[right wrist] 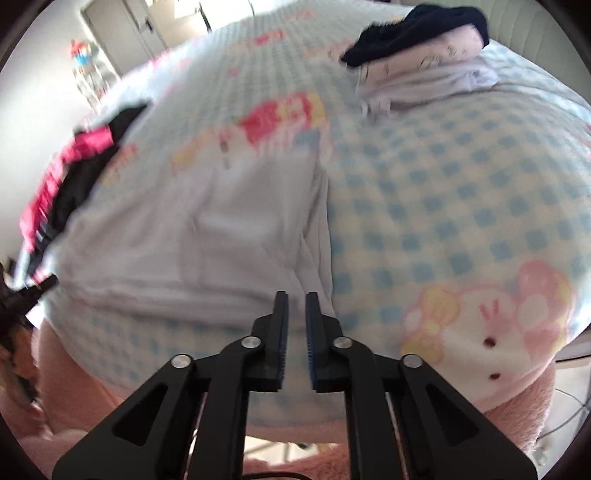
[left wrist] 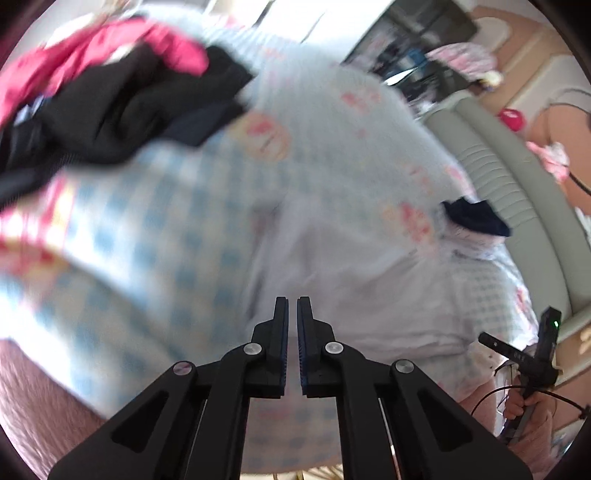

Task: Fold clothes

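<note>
A pale white garment lies flat on the blue-checked blanket; it also shows in the left wrist view. My right gripper hovers just above its near right edge, jaws a narrow gap apart and empty. My left gripper hovers over the blanket near the garment's left edge, jaws almost together with nothing between them. A stack of folded clothes topped by a dark navy piece sits at the far right, also seen in the left wrist view.
A heap of unfolded black and pink clothes lies at the far left of the bed, seen too in the right wrist view. A grey padded headboard runs along the right. The other hand-held gripper's handle shows at lower right.
</note>
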The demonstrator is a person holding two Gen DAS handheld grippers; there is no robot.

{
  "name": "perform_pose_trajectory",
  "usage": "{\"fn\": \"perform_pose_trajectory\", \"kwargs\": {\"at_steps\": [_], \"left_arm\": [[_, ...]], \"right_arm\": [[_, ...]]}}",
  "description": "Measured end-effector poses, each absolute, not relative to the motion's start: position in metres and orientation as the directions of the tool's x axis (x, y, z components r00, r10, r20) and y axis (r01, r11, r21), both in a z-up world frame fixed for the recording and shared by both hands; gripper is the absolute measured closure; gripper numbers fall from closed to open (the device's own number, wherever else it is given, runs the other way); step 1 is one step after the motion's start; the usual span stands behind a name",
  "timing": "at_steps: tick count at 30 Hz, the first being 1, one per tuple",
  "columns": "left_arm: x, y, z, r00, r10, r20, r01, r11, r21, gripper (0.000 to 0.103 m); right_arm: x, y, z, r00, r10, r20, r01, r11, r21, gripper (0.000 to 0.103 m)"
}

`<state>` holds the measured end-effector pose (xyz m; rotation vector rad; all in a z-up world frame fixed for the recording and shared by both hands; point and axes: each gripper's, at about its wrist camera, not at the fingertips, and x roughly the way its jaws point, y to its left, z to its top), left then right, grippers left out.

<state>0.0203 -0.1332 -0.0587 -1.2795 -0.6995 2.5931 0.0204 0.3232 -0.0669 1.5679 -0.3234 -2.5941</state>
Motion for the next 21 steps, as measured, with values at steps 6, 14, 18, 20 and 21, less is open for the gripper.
{"fn": "perform_pose_trajectory", "kwargs": {"at_steps": [6, 14, 18, 20, 21], "left_arm": [[-0.024, -0.073, -0.049, -0.572, 0.424, -0.702, -0.101, -0.886, -0.452, 0.09], [-0.051, -0.014, -0.108, -0.324, 0.276, -0.905, -0.054, -0.96, -0.274, 0.09], [-0.038, -0.029, -0.103, -0.331, 0.326, -0.885, -0.032, -0.942, -0.335, 0.09], [-0.032, -0.031, -0.096, -0.35, 0.319, -0.881, -0.05, -0.945, -0.322, 0.088], [-0.028, -0.032, -0.093, -0.359, 0.315, -0.878, -0.059, -0.947, -0.316, 0.086]], "right_arm": [[-0.018, 0.329, -0.065, -0.485, -0.212, -0.848, -0.041, -0.963, 0.265, 0.085], [-0.022, 0.301, -0.102, -0.367, -0.225, -0.903, 0.036, -0.973, 0.228, 0.085], [-0.007, 0.309, -0.106, -0.331, -0.202, -0.922, 0.064, -0.979, 0.191, 0.079], [-0.003, 0.309, -0.101, -0.344, -0.112, -0.932, 0.071, -0.993, 0.093, 0.059], [-0.001, 0.309, -0.096, -0.362, -0.085, -0.928, 0.062, -0.996, 0.067, 0.059]]}}
